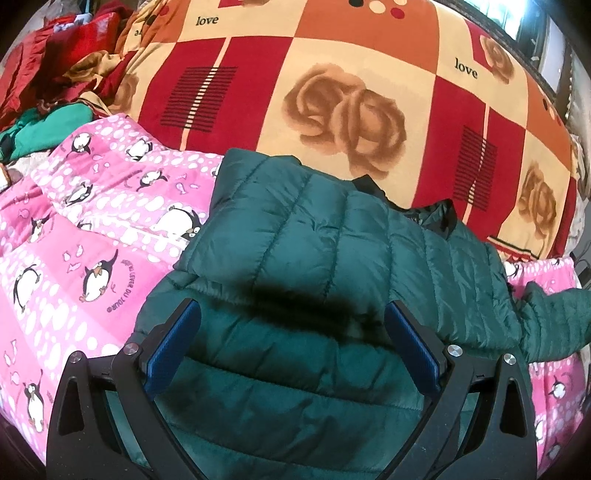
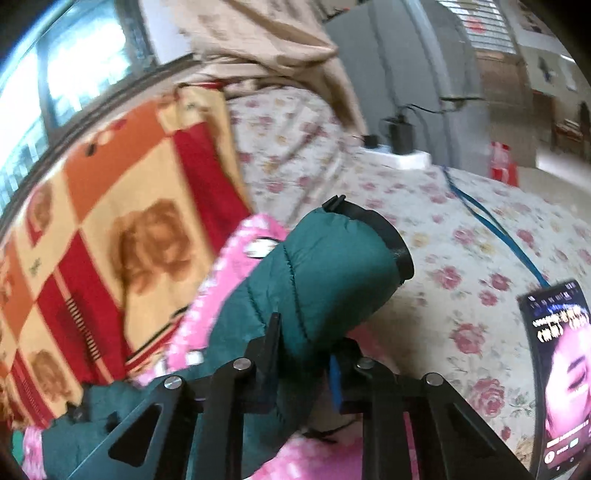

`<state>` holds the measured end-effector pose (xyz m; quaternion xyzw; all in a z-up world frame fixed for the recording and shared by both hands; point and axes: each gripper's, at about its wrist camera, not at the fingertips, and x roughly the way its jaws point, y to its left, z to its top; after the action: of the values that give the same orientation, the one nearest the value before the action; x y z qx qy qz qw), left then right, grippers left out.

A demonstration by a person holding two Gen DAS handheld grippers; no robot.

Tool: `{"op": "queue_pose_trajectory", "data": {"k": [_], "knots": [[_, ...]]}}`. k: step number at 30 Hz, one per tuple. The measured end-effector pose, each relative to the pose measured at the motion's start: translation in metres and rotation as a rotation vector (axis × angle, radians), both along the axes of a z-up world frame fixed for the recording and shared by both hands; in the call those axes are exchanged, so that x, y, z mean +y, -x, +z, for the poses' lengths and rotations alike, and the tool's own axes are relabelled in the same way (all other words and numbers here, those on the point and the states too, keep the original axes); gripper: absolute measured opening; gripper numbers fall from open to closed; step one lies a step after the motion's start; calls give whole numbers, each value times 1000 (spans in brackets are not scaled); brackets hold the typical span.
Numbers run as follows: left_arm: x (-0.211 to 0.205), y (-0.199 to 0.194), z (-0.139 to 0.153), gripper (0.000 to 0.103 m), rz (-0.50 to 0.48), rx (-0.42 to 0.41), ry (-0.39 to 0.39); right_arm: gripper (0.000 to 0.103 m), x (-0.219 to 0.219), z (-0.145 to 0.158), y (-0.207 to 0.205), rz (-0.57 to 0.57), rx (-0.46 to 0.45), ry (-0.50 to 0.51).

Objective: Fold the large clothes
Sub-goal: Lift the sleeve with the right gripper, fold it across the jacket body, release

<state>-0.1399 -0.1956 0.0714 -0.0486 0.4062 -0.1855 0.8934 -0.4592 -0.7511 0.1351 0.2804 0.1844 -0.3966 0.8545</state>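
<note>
A green quilted jacket point(image 1: 332, 251) lies spread on a bed, partly over a pink penguin blanket point(image 1: 85, 229) and partly over a red, orange and cream rose blanket point(image 1: 332, 103) farther back. One side of the jacket is folded over its body, and a black collar point(image 1: 436, 218) shows at the far edge. The left tool point(image 1: 291, 325) hovers over the near part of the jacket with its blue pads point(image 1: 173, 343) spread wide, nothing between them; its shadow falls on the fabric.

The right tool point(image 2: 306, 354) is pressed together on the jacket's sleeve point(image 2: 325, 266), pinching it a little back from the black cuff point(image 2: 388, 236), which sticks out beyond the fingers. This view is blurred.

A heap of red and green clothes point(image 1: 55, 74) sits at the far left edge of the bed. On the right side lies a floral sheet point(image 2: 461, 240), with a lit phone point(image 2: 557, 369) propped near the sleeve and a blue cable point(image 2: 491, 229) running across the sheet to it. Beyond are a black charger point(image 2: 400, 133) on a white block and a beige cloth point(image 2: 266, 33) draped behind. Windows run along the far side of the bed.
</note>
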Motion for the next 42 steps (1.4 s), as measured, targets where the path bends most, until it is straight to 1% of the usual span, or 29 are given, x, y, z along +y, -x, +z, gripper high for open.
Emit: {"op": "queue_pose_trajectory", "data": {"k": [7,10,13,17,22,30,38,42], "knots": [[7,2,7,100,15,-13,17,14,43,19,-26,161,-73,13],[11,3,9,100,22,-9,35,14,68,22,-46,239,-79,23],[14,4,11,100,23,-12,36,14,93,21,-69,315,-70,24],[18,7,15,100,27,-26,35,14,126,13,-102,405,-49,13],[25,7,20,100,39,-40,47,14,156,0,-135,475,-30,-16],[39,2,25,100,70,-36,78,14,198,-15,-176,576,3,-47],[44,0,26,100,76,-36,87,12,244,-27,-219,683,21,-75],[50,-1,26,100,83,-39,95,12,271,-37,-240,736,30,-98]]}}
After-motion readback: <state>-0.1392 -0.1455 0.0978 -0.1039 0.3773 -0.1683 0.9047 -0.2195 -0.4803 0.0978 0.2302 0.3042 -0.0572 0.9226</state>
